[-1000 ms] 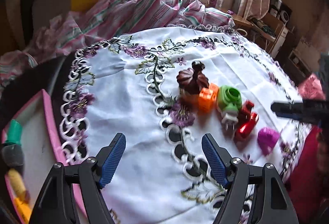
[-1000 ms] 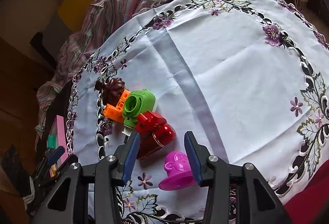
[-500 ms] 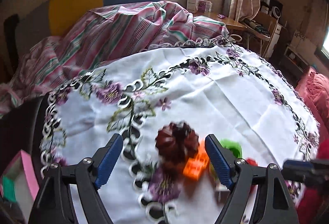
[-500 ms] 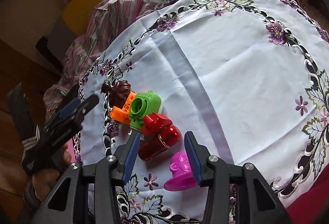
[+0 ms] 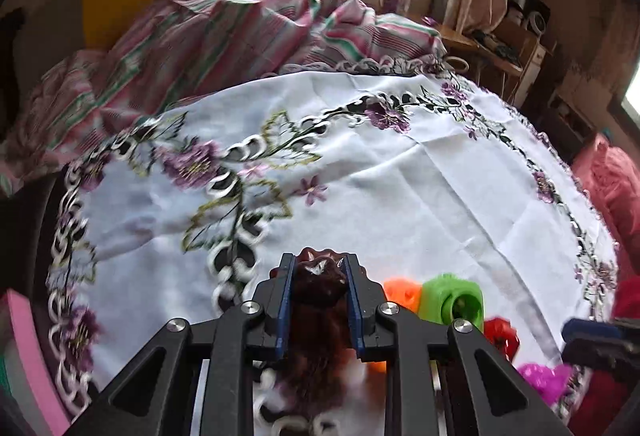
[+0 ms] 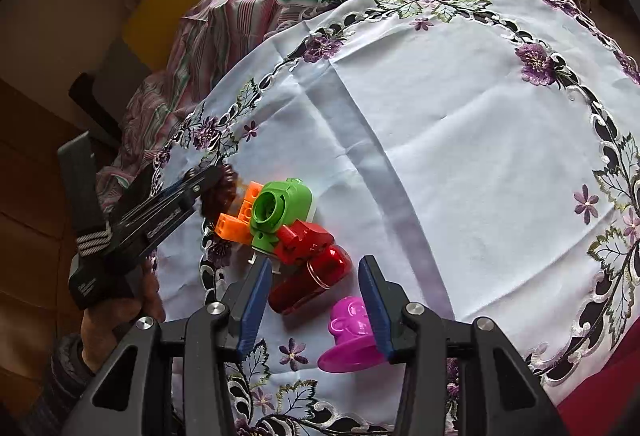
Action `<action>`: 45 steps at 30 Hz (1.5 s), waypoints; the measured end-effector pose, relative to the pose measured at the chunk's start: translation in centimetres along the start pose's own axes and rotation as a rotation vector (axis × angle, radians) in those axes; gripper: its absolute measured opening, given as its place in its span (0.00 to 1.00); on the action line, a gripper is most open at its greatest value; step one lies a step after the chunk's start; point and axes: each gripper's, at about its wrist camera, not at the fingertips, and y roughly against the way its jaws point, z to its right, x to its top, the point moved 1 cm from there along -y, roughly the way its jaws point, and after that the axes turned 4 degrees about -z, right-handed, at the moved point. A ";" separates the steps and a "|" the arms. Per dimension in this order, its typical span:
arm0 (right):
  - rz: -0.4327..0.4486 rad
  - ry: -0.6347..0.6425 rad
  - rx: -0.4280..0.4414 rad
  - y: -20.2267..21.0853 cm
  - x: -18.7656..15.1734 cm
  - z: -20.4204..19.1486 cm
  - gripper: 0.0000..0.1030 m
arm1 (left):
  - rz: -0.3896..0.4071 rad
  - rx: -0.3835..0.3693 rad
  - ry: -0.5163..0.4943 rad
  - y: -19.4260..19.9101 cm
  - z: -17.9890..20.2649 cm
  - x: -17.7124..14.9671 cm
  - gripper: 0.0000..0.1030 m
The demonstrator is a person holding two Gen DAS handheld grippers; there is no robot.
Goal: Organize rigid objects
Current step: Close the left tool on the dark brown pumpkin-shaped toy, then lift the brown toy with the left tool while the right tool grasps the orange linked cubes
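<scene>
Now left hand-held gripper (image 5: pixel 318 290) has just closed on the brown toy (image 5: pixel 318 282), leftmost in the cluster, touching the orange brick (image 6: pixel 236 220); right hand-held gripper (image 6: pixel 316 300) hovers open over the magenta cup (image 6: pixel 352 336), farther off.

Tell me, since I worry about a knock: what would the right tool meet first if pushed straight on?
Probably the red toy and magenta toy, both just ahead of the open right tool; depth is unclear.

Toy cluster (image 6: pixel 280 228) on tablecloth (image 6: pixel 460 139), beside its left edge; striped blanket (image 6: pixel 248 3) behind.
</scene>
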 end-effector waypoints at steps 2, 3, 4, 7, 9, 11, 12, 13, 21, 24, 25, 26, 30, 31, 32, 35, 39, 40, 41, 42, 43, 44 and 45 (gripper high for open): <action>-0.001 0.001 -0.007 0.0 0.0 0.0 0.44 | 0.007 0.004 0.021 1.1 -0.9 -0.9 0.23; -0.001 0.003 -0.011 0.0 0.0 0.0 0.44 | 0.010 -0.002 0.034 1.8 -1.5 -1.5 0.23; 0.000 0.006 -0.015 0.0 0.0 -0.1 0.44 | 0.013 -0.009 0.043 2.4 -1.9 -2.0 0.23; 0.000 0.029 -0.022 0.0 0.0 -0.5 0.44 | 0.025 -0.013 0.077 4.5 -3.1 -3.6 0.23; -0.012 0.070 -0.036 -0.2 0.0 -1.3 0.44 | 0.036 -0.012 0.089 5.8 -3.7 -4.6 0.23; -0.029 0.154 -0.035 -0.6 -0.2 -3.0 0.44 | 0.052 -0.010 0.082 7.2 -4.0 -5.7 0.23; -0.035 0.193 -0.034 -0.8 -0.4 -4.0 0.44 | 0.060 -0.011 0.076 8.0 -4.1 -6.4 0.23; -0.041 0.240 -0.034 -1.1 -0.4 -5.0 0.45 | 0.064 -0.012 0.074 8.5 -4.1 -6.8 0.23; -0.100 0.713 -0.177 -4.9 0.4 -13.7 0.68 | 0.070 -0.064 0.137 11.9 -5.5 -10.1 0.23; -0.172 0.828 -0.252 -7.3 1.1 -14.7 0.69 | 0.083 -0.065 0.148 13.0 -5.9 -10.9 0.23; -0.195 0.856 -0.275 -8.1 1.3 -14.9 0.69 | 0.086 -0.066 0.153 13.3 -6.0 -11.1 0.23; -0.216 0.882 -0.297 -8.9 1.5 -15.0 0.69 | 0.088 -0.070 0.156 13.5 -6.1 -11.3 0.23; -0.287 0.943 -0.355 -10.9 1.9 -14.9 0.69 | 0.096 -0.075 0.171 14.4 -6.6 -12.1 0.23; -0.311 0.954 -0.369 -11.7 1.9 -14.9 0.69 | 0.095 -0.078 0.177 14.5 -6.7 -12.2 0.23; -0.326 0.962 -0.386 -12.3 1.9 -14.8 0.69 | 0.097 -0.079 0.183 14.6 -6.9 -12.4 0.23; -0.323 0.965 -0.447 -13.7 2.1 -14.5 0.60 | 0.103 -0.074 0.196 15.2 -7.3 -12.9 0.23; -0.241 0.901 -0.385 -12.8 2.5 -15.1 0.25 | 0.116 -0.045 0.200 16.1 -7.7 -13.5 0.23; -0.224 0.892 -0.382 -12.5 2.3 -15.3 0.24 | 0.118 -0.041 0.206 16.3 -7.9 -13.6 0.23; -0.205 0.889 -0.379 -12.3 2.1 -15.6 0.24 | 0.119 -0.038 0.214 16.5 -8.1 -13.7 0.23; -0.195 0.893 -0.373 -12.1 1.7 -15.9 0.24 | 0.119 -0.036 0.223 16.7 -8.3 -13.9 0.23; -0.185 0.896 -0.376 -12.1 1.3 -16.1 0.24 | 0.121 -0.032 0.233 16.9 -8.6 -14.1 0.23; -0.177 0.895 -0.379 -12.1 0.9 -16.3 0.24 | 0.123 -0.026 0.238 17.1 -8.8 -14.3 0.23; -0.174 0.890 -0.377 -12.0 0.7 -16.3 0.24 | 0.125 -0.020 0.242 17.3 -9.0 -14.5 0.23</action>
